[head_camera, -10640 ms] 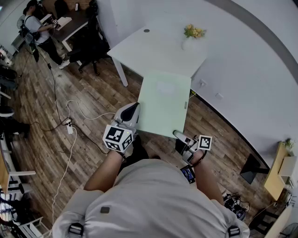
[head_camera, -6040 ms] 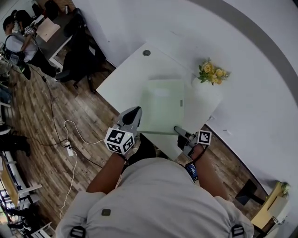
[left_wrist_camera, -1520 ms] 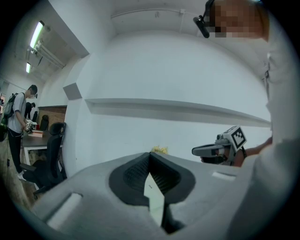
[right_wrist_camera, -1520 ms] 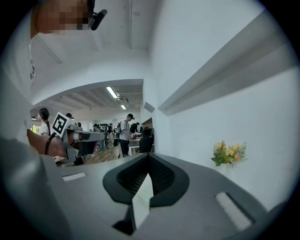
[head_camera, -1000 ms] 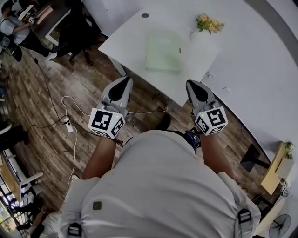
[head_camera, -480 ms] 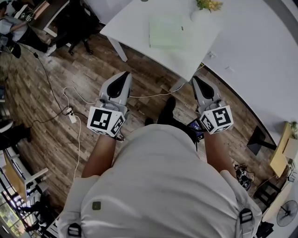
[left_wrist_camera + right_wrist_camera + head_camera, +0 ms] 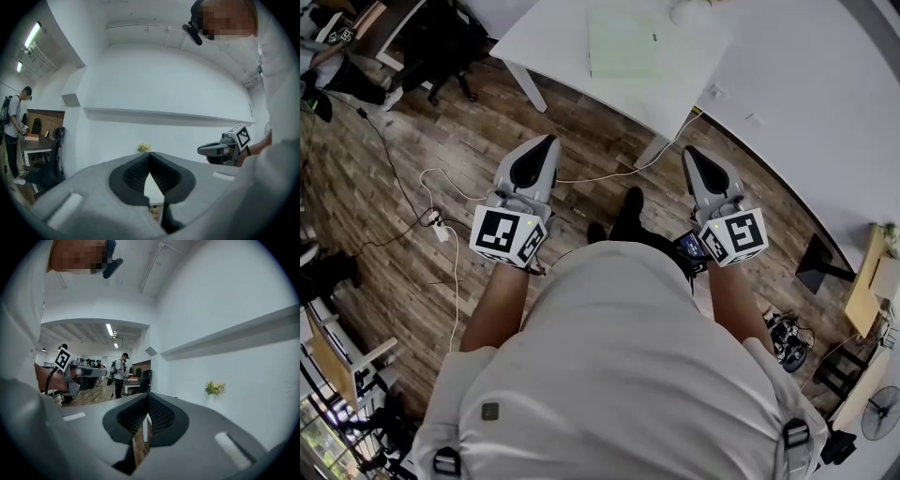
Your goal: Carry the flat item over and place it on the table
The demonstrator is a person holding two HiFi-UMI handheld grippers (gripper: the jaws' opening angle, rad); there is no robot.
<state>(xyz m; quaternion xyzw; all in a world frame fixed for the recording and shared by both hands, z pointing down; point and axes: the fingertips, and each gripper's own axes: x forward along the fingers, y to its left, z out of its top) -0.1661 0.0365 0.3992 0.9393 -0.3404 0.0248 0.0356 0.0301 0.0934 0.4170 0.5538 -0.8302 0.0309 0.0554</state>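
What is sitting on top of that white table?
A pale green flat item lies on the white table, with a white vase beside it, mostly cut off by the picture's edge. Whatever is beneath the flat item is covered.

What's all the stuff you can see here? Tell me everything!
table: one, white, top of the head view
flat sheet: one, pale green, lying on the table
flowers: one bunch, yellow, by the white wall
chair: one, black, left of the table
cables: a few, white, on the floor
floor: one, brown wood, under everything
other person: one, far left, by a desk
left claw: one, grey, shut, empty, above the floor
right claw: one, grey, shut, empty, above the floor
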